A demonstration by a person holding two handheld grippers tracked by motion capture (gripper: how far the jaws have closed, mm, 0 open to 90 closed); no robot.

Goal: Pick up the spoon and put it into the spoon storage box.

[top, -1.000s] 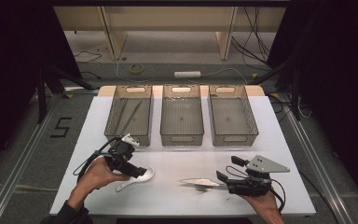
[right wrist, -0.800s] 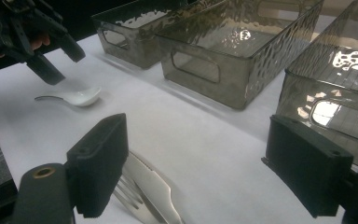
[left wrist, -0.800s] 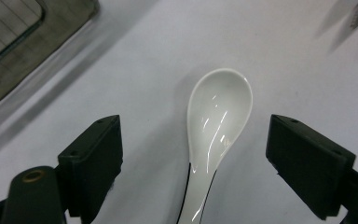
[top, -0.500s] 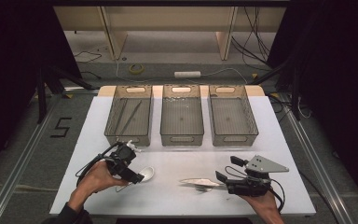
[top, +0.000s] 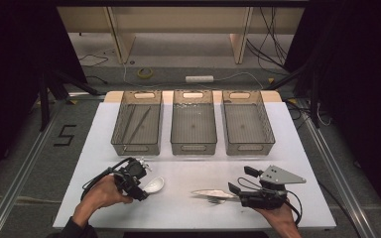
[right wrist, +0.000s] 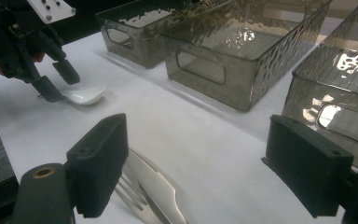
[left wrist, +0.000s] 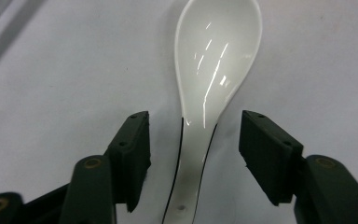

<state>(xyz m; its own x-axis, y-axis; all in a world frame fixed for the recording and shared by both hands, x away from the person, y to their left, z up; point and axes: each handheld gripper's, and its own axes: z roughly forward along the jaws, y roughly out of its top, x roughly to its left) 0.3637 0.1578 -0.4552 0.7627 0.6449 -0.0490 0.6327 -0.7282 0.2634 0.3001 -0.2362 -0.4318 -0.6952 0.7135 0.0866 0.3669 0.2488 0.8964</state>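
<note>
Spoon point(left wrist: 214, 70) handling is at its first step: the white spoon lies flat on the white table point(top: 188, 213), its handle running back between the jaws of the left gripper point(top: 146, 188) and its bowl pointing away from them. Those jaws have just been closing, yet in the left gripper view a gap shows on each side of the handle, so the pads are not pressing on it and nothing is lifted. Ahead of that gripper, across the table, stand three grey bins point(top: 193, 129) in a row; the one nearest it already holds a pair of thin sticks point(top: 138, 124), while the other two look bare as far as can be seen. The right gripper point(top: 235, 191) rests at the table's other side with its jaws standing wide apart, and a knife point(right wrist: 156, 189) and a fork point(right wrist: 130, 193) lie just in front of them, untouched. Judging from this, the sorting is barely under way: the spoon has yet to be gripped, raised and carried forward to a bin, and the knife and fork are left after that.
</note>
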